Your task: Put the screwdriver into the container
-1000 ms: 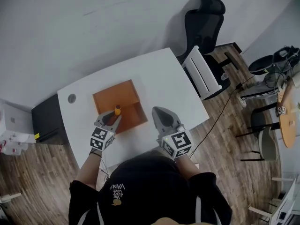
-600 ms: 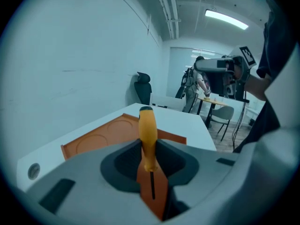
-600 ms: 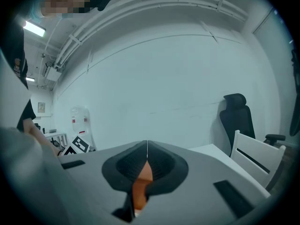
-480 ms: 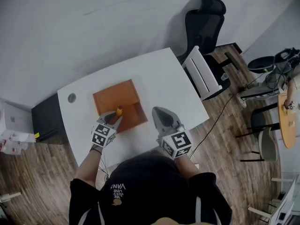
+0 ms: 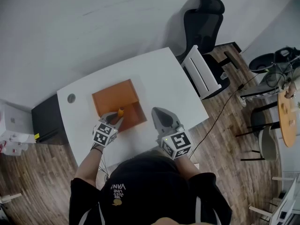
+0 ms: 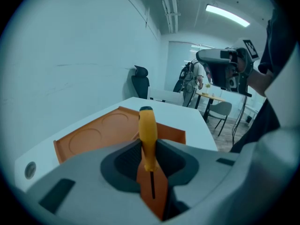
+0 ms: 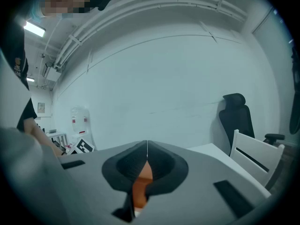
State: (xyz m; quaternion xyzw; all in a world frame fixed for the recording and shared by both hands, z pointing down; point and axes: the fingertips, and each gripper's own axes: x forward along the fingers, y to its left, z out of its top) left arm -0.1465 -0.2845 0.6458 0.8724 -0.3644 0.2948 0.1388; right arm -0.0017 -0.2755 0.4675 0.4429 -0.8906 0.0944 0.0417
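Head view puts your left gripper (image 5: 115,118) at the near edge of the orange container (image 5: 115,97), which lies flat on the white table (image 5: 164,74). The screwdriver (image 5: 120,111) pokes out past the gripper's tips, above the tray. In the left gripper view the jaws are clamped on the screwdriver (image 6: 148,139): the pads pinch the lower part of its yellow handle, the dark-capped end stands up beyond the tips, and the thin dark shaft runs back between the jaws toward the camera, with the container (image 6: 93,137) spread out just behind. Whether any part of the tool already touches the tray floor is hard to say from here. Your right gripper (image 5: 159,112) rests beside the container with its jaws closed together on nothing, as the right gripper view confirms (image 7: 146,156). Expect the tool to be light and rigid, but its smooth rounded handle can likely swivel or slide in a two-pad pinch. Your hold on the thick of the handle looks sensible; get it low over the tray before you release, or it may roll.
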